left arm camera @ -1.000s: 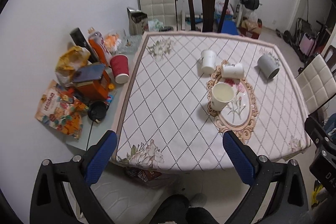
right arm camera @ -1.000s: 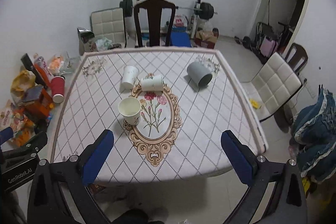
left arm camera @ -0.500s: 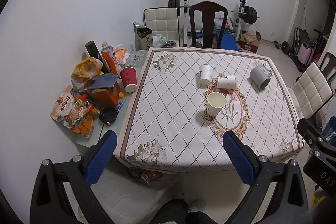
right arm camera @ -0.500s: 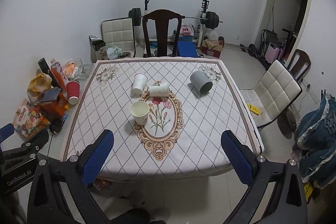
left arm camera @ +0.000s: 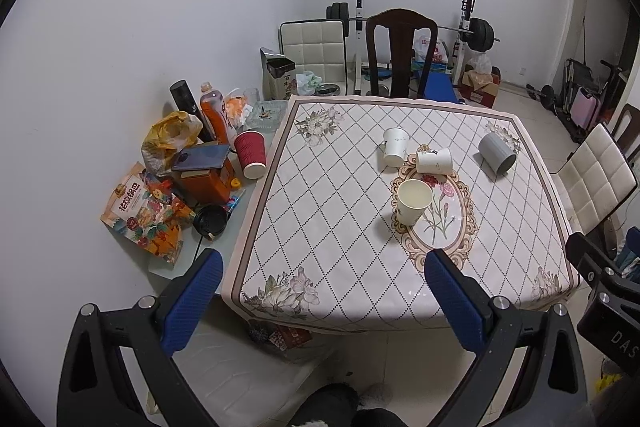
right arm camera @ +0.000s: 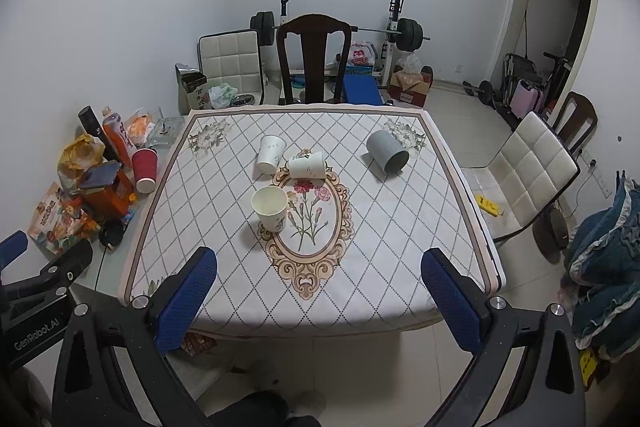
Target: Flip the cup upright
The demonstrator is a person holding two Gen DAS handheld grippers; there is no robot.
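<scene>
From the left wrist view, the left gripper [left arm camera: 320,275] hangs back off the near edge of the table [left arm camera: 360,311], jaws spread wide with nothing between them. On the cloth one paper cup [left arm camera: 414,202] stands upright at the left rim of the flower medallion. Behind it a white cup [left arm camera: 395,147] appears to sit mouth down, though I can't be sure. A second paper cup [left arm camera: 434,160] lies on its side just beside that, and a grey cup [left arm camera: 497,153] lies tipped over, well off to the right.

From the right wrist view, the right gripper [right arm camera: 318,273] is likewise wide open and empty, held short of the table's near edge. The tipped paper cup [right arm camera: 307,165] sits at the top of the medallion, the grey cup [right arm camera: 387,151] toward the far right corner with its mouth facing us.

To my eye this is the approach stage; no flip is underway. The next move would call for reaching well in over the table, closing on the side wall of a fallen cup, then rotating it onto its base.
</scene>
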